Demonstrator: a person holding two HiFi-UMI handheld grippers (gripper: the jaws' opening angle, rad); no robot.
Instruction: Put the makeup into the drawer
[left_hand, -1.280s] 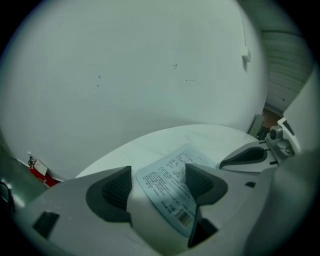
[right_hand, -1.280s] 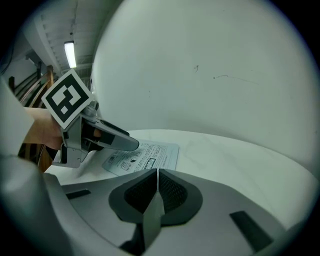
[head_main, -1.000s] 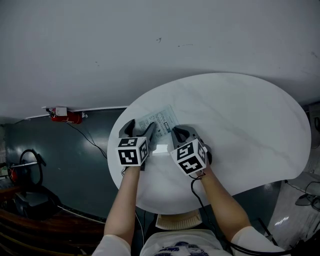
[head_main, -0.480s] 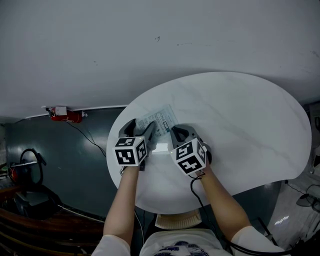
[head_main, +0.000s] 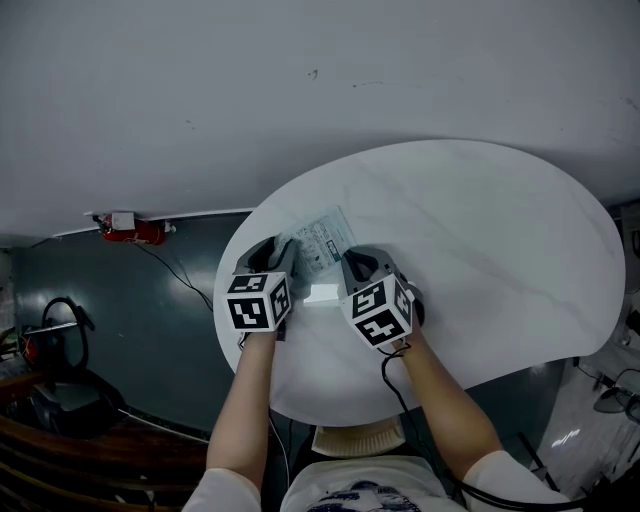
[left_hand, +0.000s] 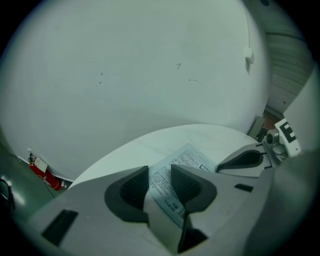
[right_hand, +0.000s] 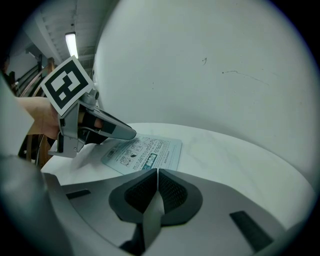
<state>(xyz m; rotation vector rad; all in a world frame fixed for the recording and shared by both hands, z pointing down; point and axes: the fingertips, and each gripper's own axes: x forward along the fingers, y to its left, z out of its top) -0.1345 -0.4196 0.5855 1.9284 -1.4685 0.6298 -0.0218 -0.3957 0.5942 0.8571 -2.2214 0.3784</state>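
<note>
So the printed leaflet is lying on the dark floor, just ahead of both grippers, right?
No. The leaflet lies on the white table, not the floor, just ahead of the left gripper and right gripper; the head view shows it.

Dim, cool grey-green cast throughout. Lit by ceiling tube light (right_hand: 71, 44), top left in right gripper view. Soft shadows on pale surface (head_main: 480, 230). Heavy fisheye warp, black corners in both gripper views; foreground soft.
</note>
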